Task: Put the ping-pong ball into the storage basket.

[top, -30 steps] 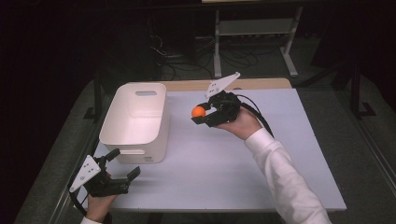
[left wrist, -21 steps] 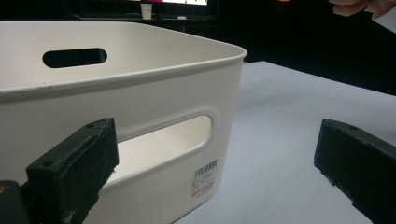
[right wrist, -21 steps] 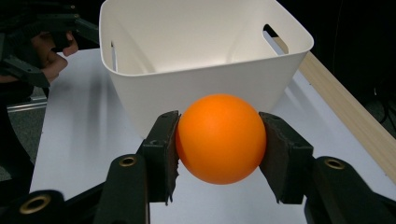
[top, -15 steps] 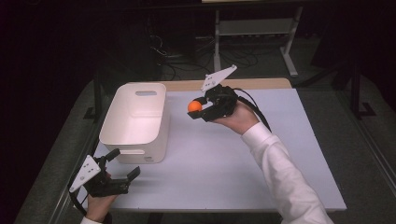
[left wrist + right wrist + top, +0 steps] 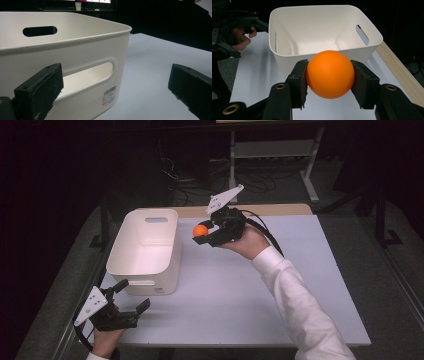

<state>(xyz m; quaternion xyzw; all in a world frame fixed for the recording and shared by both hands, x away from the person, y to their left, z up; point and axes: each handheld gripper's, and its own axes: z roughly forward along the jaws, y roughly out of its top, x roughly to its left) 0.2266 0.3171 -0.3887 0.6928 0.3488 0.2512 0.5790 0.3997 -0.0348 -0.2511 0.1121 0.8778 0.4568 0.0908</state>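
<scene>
- The right hand-held gripper (image 5: 205, 233) is clamped on an orange ball (image 5: 200, 230); in the right gripper view both pads press the ball's sides (image 5: 329, 74), and the grip looks firm and centred.
- Compared with a second ago, that hand has carried the ball a little higher and closer to the white bin (image 5: 145, 245), which sits by the left edge of the desk (image 5: 250, 300). The ball now hangs in the air just beside the bin's right rim, not yet over the opening.
- The grip has not changed over that second, so the ball has been lifted and is on its way, not being released.
- The bin looks empty inside in the right gripper view (image 5: 322, 32), so there is room for the drop.
- The left hand-held gripper (image 5: 131, 303) has stayed near the front left corner of the desk, jaws wide apart and holding nothing, pointing at the bin's near wall (image 5: 75, 65).
- My judgement: the carry is well along; what remains is a short move leftward over the rim, then opening the jaws.
</scene>
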